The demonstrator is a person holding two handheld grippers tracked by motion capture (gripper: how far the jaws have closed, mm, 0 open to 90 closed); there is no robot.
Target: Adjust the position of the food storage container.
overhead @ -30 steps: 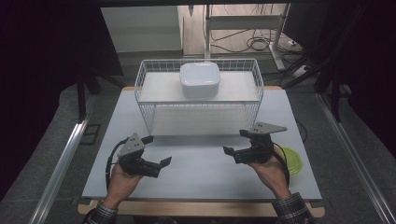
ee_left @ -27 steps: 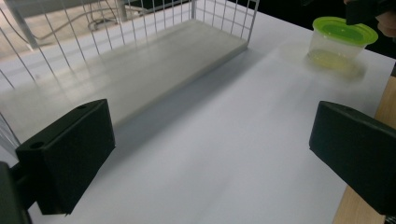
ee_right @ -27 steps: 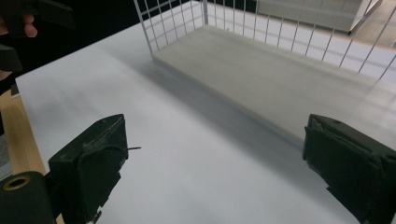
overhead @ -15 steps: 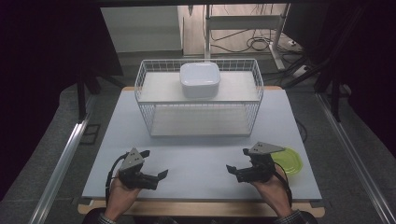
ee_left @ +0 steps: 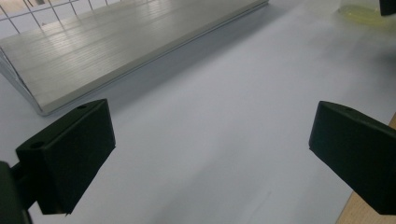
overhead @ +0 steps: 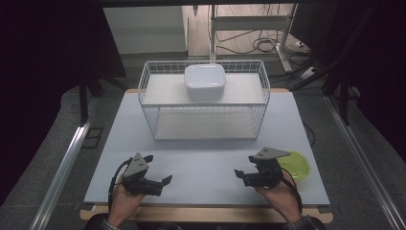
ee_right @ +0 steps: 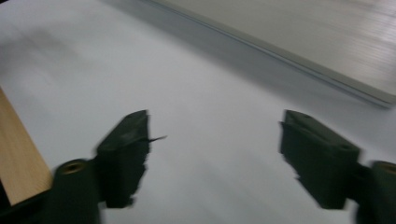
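Left gripper (overhead: 160, 178) and right gripper (overhead: 241, 173) are hovering empty, jaws apart, near the table's (overhead: 206, 158) front edge. Probably resting; no next target evident.

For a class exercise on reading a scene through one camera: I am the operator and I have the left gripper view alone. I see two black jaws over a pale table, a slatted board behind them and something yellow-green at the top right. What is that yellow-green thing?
Observer: The high view shows a round yellow-green plate lying flat on the table, just beside the right gripper.
Operator: And the board?
Observer: It is the bottom shelf of a white wire rack. A white bowl sits upside down on its top shelf.
Operator: Is the other gripper holding anything?
Observer: No. The right gripper view shows its jaws apart with bare table between them, like the left gripper.
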